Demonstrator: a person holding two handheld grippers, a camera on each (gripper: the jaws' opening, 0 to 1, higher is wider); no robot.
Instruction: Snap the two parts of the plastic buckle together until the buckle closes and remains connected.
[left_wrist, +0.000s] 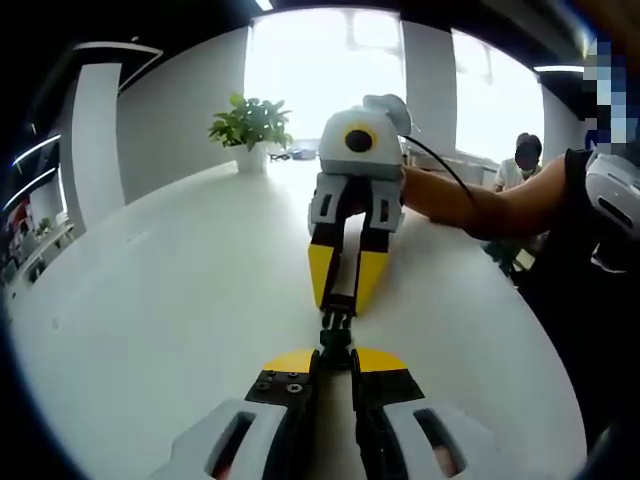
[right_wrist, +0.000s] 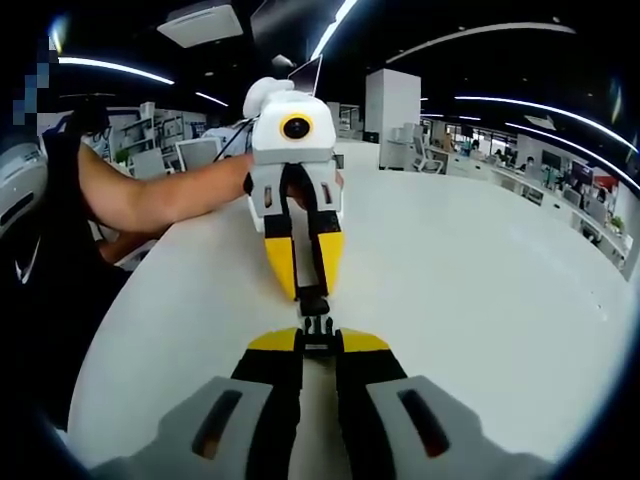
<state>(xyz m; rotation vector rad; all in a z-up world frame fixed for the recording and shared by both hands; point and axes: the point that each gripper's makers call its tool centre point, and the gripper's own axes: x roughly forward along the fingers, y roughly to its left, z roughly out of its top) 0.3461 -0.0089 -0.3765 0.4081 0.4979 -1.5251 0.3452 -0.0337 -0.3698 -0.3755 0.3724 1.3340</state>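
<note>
At the bottom centre of the left gripper view, the left gripper (left_wrist: 335, 362) is seen with its yellow-tipped jaws drawn together on one black buckle part (left_wrist: 335, 345), which juts forward between the tips. Just above it, at the middle of the frame, the right gripper (left_wrist: 340, 290) points back toward the camera, its yellow jaws clamped on the other buckle part (left_wrist: 340, 303). The two parts appear to meet nose to nose, but whether they are latched cannot be told.

In the right gripper view the same meeting is seen from the other side: the right gripper (right_wrist: 318, 343) at bottom centre, the left gripper (right_wrist: 305, 283) above it, the two black pieces (right_wrist: 316, 315) between them.

The buckle is judged light, stiff and smooth, so it may twist or slip if pinched near its nose. Each half is best held by its flat rear body, with the mating end left free.

Behind, a white table (left_wrist: 150, 300) spreads out, a potted plant (left_wrist: 250, 128) stands at upper left, and a person's forearm (left_wrist: 470, 205) reaches in from the right.
</note>
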